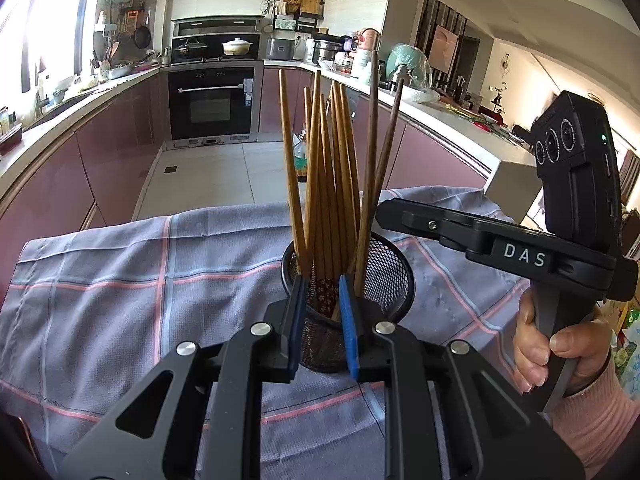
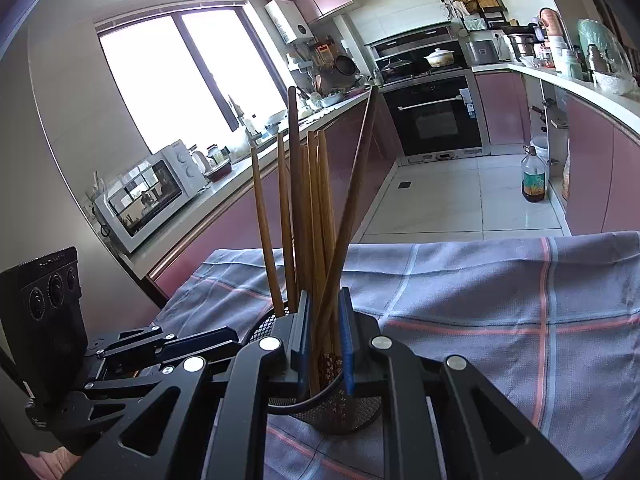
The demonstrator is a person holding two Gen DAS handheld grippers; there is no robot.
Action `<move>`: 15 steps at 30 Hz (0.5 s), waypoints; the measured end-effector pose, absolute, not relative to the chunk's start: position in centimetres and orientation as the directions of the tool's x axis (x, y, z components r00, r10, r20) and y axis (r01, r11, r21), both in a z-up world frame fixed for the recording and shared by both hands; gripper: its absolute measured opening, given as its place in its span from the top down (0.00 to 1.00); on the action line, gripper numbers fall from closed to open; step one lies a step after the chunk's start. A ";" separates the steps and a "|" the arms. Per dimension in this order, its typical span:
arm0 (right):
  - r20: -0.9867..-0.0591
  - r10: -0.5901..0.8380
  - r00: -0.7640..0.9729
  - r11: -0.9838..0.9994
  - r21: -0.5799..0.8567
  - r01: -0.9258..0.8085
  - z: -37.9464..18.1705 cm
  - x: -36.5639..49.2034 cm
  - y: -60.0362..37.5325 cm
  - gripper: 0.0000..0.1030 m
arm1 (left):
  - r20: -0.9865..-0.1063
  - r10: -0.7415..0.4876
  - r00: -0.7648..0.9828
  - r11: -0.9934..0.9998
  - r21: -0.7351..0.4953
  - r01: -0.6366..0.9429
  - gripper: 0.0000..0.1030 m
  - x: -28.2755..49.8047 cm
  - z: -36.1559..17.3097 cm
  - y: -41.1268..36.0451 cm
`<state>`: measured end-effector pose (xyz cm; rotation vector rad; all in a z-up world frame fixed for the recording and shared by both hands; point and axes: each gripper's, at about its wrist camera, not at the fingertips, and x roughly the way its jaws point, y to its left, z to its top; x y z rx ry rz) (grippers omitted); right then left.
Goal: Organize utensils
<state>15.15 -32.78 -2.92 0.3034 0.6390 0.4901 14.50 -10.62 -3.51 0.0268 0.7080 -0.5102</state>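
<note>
A black mesh cup (image 1: pixel 384 276) stands on a grey checked cloth (image 1: pixel 120 280) and holds several light wooden chopsticks (image 1: pixel 320 184) and two darker ones (image 1: pixel 373 140), all upright and fanned out. My left gripper (image 1: pixel 322 292) sits at the cup's near rim, slightly open, with the patterned chopstick ends showing between its blue pads. My right gripper (image 2: pixel 326 320) hovers over the cup (image 2: pixel 340 408), also slightly open; the chopsticks (image 2: pixel 316 220) rise through its gap, one leaning right. Its tip (image 1: pixel 382 208) lies beside the dark chopsticks. The left gripper (image 2: pixel 232 342) reaches in from the left.
A person's hand (image 1: pixel 536 344) in a pink sleeve holds the right gripper's handle. The cloth (image 2: pixel 480 300) covers the whole table top. Beyond are pink kitchen cabinets, an oven (image 1: pixel 212 100), a microwave (image 2: pixel 148 196) and an oil bottle (image 2: pixel 534 180) on the floor.
</note>
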 end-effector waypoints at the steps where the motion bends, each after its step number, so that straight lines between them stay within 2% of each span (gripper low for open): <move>1: -0.492 0.519 0.699 0.847 0.406 -0.343 -2.9 14.9 -32.8 0.87 | -0.627 -0.434 0.647 0.881 -0.145 0.451 0.76 14.4 -3.6 -10.6; 3: -0.494 0.508 0.705 0.855 0.385 -0.346 -2.8 14.2 -32.5 0.84 | -0.620 -0.423 0.661 0.888 -0.138 0.438 0.69 14.2 -3.6 -10.4; 4: -0.494 0.500 0.711 0.861 0.370 -0.348 -2.8 13.8 -32.3 0.79 | -0.617 -0.420 0.665 0.890 -0.140 0.433 0.68 14.0 -3.5 -10.3; 7: -0.488 0.473 0.734 0.879 0.320 -0.353 -2.5 12.3 -31.8 0.75 | -0.603 -0.412 0.683 0.898 -0.144 0.415 0.64 13.5 -3.4 -9.9; 10: -0.477 0.445 0.758 0.895 0.275 -0.353 -2.3 11.0 -31.3 0.73 | -0.586 -0.395 0.707 0.908 -0.135 0.396 0.50 12.8 -3.2 -9.6; 15: -0.467 0.410 0.784 0.912 0.218 -0.347 -2.3 9.4 -30.5 0.61 | -0.560 -0.354 0.749 0.927 -0.105 0.359 0.40 11.4 -2.9 -9.1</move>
